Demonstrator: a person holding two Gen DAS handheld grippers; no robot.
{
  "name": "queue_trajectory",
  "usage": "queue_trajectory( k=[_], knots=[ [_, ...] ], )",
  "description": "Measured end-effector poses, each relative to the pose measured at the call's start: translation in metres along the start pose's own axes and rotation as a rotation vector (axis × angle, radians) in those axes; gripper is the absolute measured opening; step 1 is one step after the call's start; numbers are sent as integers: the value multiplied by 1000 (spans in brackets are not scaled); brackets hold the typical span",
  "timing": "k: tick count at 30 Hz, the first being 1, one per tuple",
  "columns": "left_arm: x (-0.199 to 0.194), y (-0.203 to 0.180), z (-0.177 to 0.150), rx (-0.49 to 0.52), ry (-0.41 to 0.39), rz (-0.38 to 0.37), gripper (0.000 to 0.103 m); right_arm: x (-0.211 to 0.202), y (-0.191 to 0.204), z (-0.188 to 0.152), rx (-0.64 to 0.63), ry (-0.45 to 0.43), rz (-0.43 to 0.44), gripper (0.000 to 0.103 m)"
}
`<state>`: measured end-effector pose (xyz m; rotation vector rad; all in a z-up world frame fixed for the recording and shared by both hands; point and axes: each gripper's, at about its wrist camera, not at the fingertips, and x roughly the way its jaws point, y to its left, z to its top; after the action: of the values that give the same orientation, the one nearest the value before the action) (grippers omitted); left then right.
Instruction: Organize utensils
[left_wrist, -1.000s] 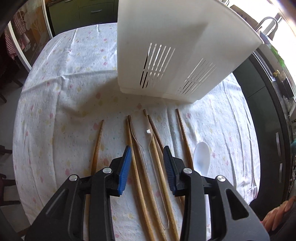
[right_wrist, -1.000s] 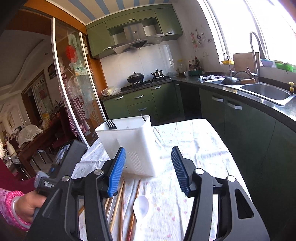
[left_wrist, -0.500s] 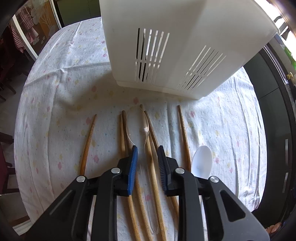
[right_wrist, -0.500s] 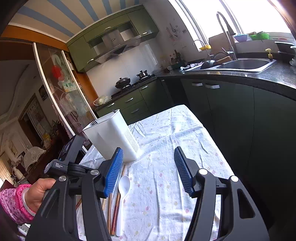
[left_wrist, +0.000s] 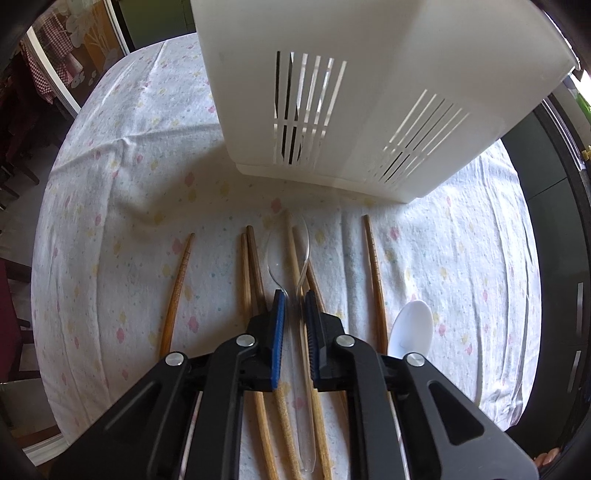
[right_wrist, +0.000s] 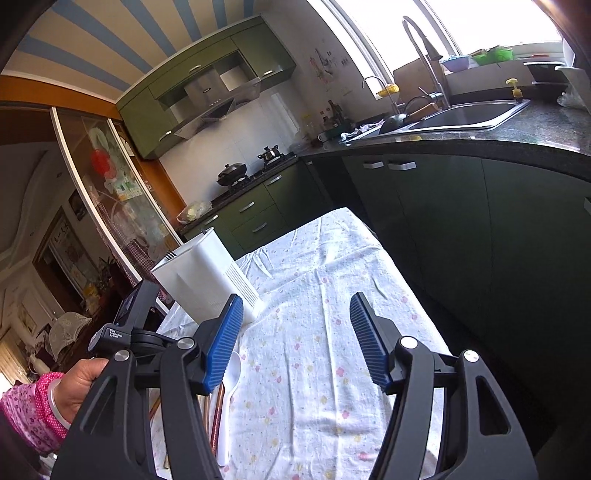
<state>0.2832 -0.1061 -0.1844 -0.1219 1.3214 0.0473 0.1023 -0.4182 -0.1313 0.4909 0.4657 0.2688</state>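
Note:
In the left wrist view my left gripper (left_wrist: 294, 295) is low over the floral tablecloth, its blue pads closed on the handle of a clear plastic spoon (left_wrist: 291, 251) that lies among several wooden chopsticks (left_wrist: 255, 266). One chopstick (left_wrist: 179, 284) lies apart at the left, another (left_wrist: 375, 273) at the right. A white plastic spoon (left_wrist: 412, 328) lies at the right. The white slotted utensil holder (left_wrist: 369, 85) stands just beyond them. My right gripper (right_wrist: 295, 325) is open and empty, held above the table's right side; the holder (right_wrist: 203, 280) and white spoon (right_wrist: 229, 384) show at its left.
The table (right_wrist: 332, 280) is covered with a floral cloth and stands next to dark green kitchen cabinets (right_wrist: 480, 229) on the right. A fork (right_wrist: 170, 254) stands in the holder. The person's hand in a pink sleeve (right_wrist: 74, 384) holds the left gripper.
My left gripper has moved forward and lower over the utensils and its jaws have narrowed from wide open onto the clear spoon's handle. The right gripper has tilted and drawn back, staying open.

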Motion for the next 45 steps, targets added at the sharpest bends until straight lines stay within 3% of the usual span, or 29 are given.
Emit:
queue_trajectory(
  k=[6,14,20,26,34,41,45],
  knots=[
    [-8,3,0,19,-16,-18,9,22,25,-2,-51,110,36,61],
    [-41,8,-13,68,-110,-76,8,92,69,-38,-143,462,133,60],
    [-66,23,-24,83,-194,-129,8,131,102,-63,-296,627,86,41],
    [-85,31,-37,98,-255,-189,7,149,121,-80,-375,689,32,37],
    [-108,30,-55,151,-387,-217,4,173,137,-93,-441,732,-82,36],
    [-111,33,-59,174,-424,-240,4,183,139,-88,-430,756,-92,18],
    [-112,30,-60,191,-432,-239,4,186,133,-88,-430,774,-109,18]
  ],
)
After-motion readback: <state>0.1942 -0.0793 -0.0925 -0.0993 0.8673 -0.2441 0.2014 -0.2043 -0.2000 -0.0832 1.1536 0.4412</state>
